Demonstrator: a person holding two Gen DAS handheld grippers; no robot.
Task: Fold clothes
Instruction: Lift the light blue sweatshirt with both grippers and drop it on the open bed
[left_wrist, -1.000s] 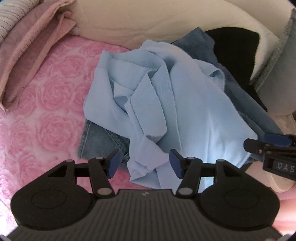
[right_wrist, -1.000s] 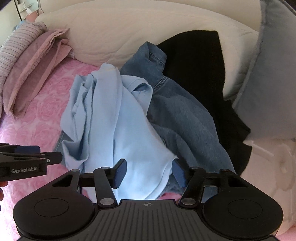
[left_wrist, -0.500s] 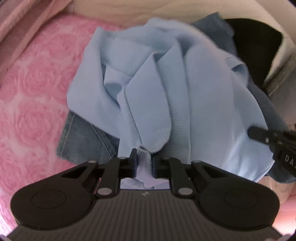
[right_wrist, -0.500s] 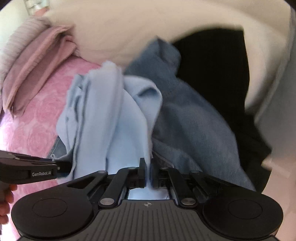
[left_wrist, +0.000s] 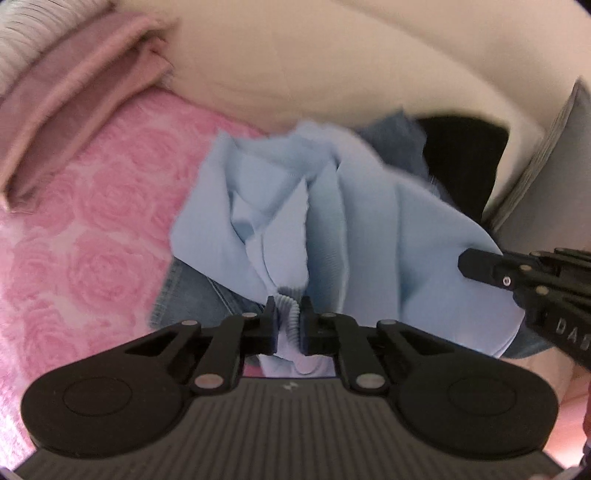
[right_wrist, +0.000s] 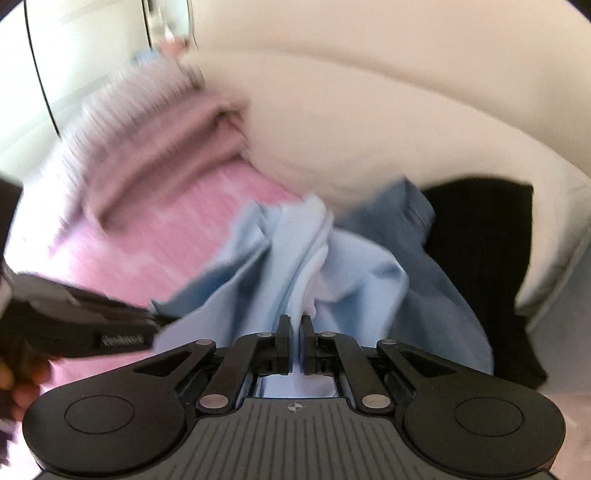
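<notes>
Left gripper clamps the ribbed hem of the blue top; right gripper is closed on another edge. The top lies bunched over jeans on the pink bedspread.

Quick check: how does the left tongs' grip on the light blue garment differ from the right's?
The left tongs pinch a ribbed cuff or hem of the light blue knit garment; the right tongs pinch smooth, bunched fabric. The left's fingers stand slightly wider apart around that thicker ribbing than the right's. Both are shut on the same garment.
</notes>
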